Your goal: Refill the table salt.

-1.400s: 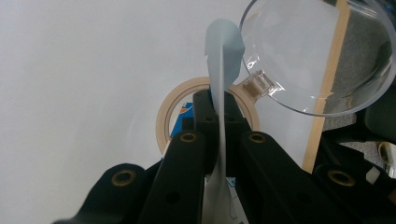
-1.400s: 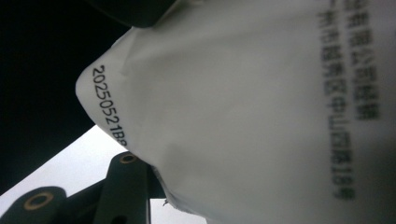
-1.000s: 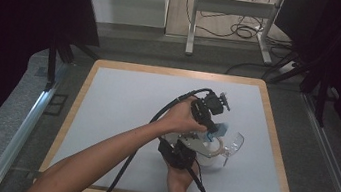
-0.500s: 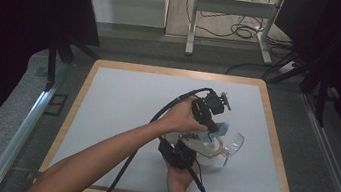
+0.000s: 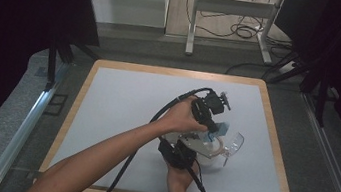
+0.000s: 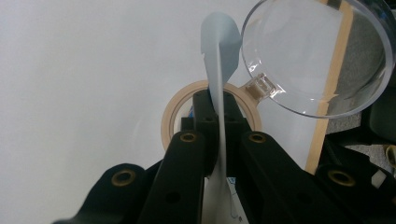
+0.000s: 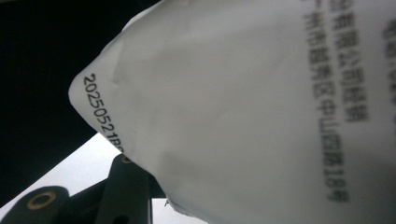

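My left gripper (image 5: 213, 126) (image 6: 215, 105) is shut on a thin pale-blue packet (image 5: 222, 129) (image 6: 219, 56), held edge-on right above a jar's tan rim (image 6: 170, 114). The jar (image 5: 212, 163) stands on the mat with its clear hinged lid (image 5: 235, 141) (image 6: 317, 51) swung open to the far right. My right gripper (image 5: 190, 150) sits just on the near side of the jar, under the left hand. In the right gripper view a white printed packet face (image 7: 261, 116) blocks the sight, with one black jaw at the bottom left. Whether that gripper grips anything is hidden.
The pale grey mat (image 5: 122, 104) lies in a wooden-edged board (image 5: 274, 136). Both cables trail toward the near edge. Dark curtains flank the table, and a metal stand (image 5: 230, 13) with floor cables is beyond the far edge.
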Demonstrator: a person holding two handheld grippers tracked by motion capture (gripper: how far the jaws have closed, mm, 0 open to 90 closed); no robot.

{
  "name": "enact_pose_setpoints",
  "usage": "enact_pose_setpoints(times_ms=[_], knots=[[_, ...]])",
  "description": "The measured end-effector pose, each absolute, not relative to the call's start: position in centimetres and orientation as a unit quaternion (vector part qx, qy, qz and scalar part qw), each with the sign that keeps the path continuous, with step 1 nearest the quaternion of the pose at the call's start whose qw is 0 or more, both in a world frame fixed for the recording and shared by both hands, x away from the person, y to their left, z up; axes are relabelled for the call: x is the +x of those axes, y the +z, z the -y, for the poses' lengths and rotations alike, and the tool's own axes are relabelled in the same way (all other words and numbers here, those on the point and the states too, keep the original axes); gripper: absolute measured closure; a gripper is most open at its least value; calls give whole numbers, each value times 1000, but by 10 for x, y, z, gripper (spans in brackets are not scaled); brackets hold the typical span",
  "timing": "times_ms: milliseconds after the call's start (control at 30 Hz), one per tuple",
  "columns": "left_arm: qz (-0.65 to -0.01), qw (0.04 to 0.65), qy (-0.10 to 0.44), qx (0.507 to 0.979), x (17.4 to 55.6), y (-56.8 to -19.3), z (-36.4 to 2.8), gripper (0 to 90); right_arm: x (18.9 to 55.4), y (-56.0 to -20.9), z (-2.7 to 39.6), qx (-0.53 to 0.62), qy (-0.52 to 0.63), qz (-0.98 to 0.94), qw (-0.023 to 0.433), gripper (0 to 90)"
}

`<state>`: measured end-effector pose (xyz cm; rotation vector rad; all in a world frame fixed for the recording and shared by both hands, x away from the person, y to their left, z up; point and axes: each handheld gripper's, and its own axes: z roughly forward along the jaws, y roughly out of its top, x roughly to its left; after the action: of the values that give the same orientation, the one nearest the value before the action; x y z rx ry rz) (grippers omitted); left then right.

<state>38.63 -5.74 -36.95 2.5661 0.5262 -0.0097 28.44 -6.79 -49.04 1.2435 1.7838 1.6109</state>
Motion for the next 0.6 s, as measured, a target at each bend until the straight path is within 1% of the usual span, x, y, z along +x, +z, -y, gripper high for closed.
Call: enact_pose_setpoints(times_ms=[600], knots=[[-190, 258, -1, 947, 386, -370, 58, 900, 284, -489, 68, 451, 586, -639, 212, 539]])
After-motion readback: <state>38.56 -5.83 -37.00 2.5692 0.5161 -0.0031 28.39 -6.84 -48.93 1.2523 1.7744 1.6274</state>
